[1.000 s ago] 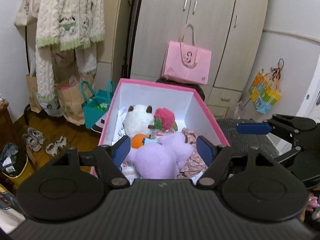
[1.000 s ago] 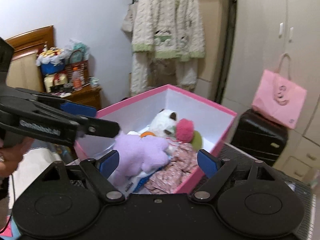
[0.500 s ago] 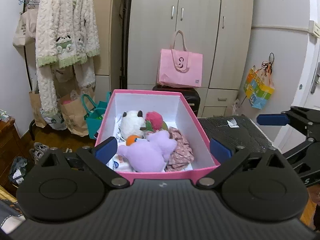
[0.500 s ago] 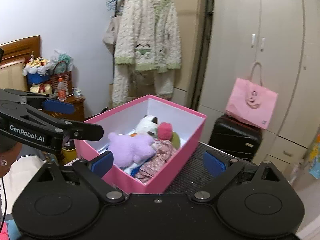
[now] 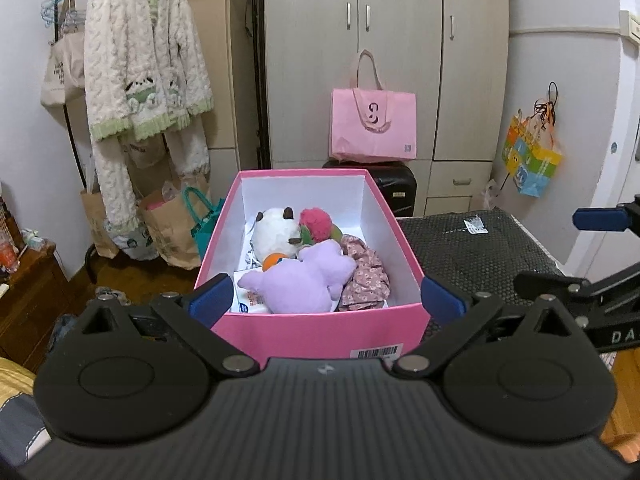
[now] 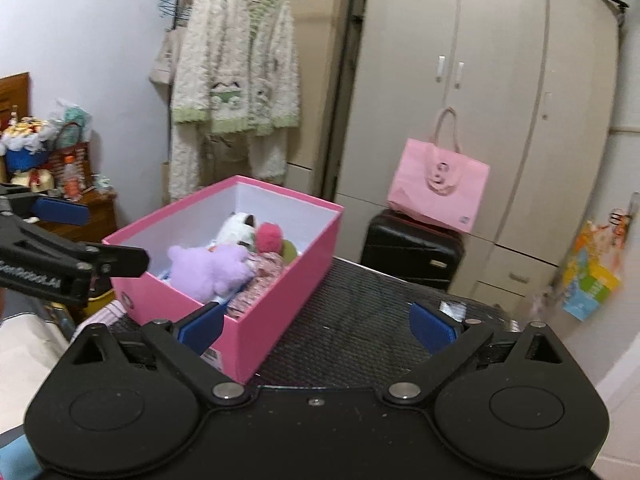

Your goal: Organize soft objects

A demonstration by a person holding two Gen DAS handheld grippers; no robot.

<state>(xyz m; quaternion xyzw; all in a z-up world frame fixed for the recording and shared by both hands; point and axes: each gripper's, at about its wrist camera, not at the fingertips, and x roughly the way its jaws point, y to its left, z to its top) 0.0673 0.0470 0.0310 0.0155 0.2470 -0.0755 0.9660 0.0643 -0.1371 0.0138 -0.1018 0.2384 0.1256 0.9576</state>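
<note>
A pink box (image 5: 320,332) (image 6: 280,312) stands on a black mesh surface (image 5: 460,248). Inside lie a purple plush (image 5: 304,284) (image 6: 208,270), a white plush (image 5: 274,234), a red pompom toy (image 5: 316,224), an orange ball (image 5: 274,260) and a floral cloth (image 5: 364,276). My left gripper (image 5: 326,300) hovers just before the box's near wall, jaws opening, nothing held between the pads. My right gripper (image 6: 317,327) is at the box's near right corner, jaws also opening and empty. Each gripper's fingers (image 5: 600,220) (image 6: 60,210) show at the edge of the other's view.
A black suitcase (image 5: 394,188) with a pink tote bag (image 5: 372,124) stands behind the box, before a wardrobe (image 5: 360,60). A fleece jacket (image 5: 144,72) hangs on a rack at left, paper bags (image 5: 168,224) below it. A wooden nightstand (image 6: 80,212) is far left.
Both grippers have drawn back from over the box and spread their jaws wider. The purple plush, earlier between the pads, now lies in the box.
</note>
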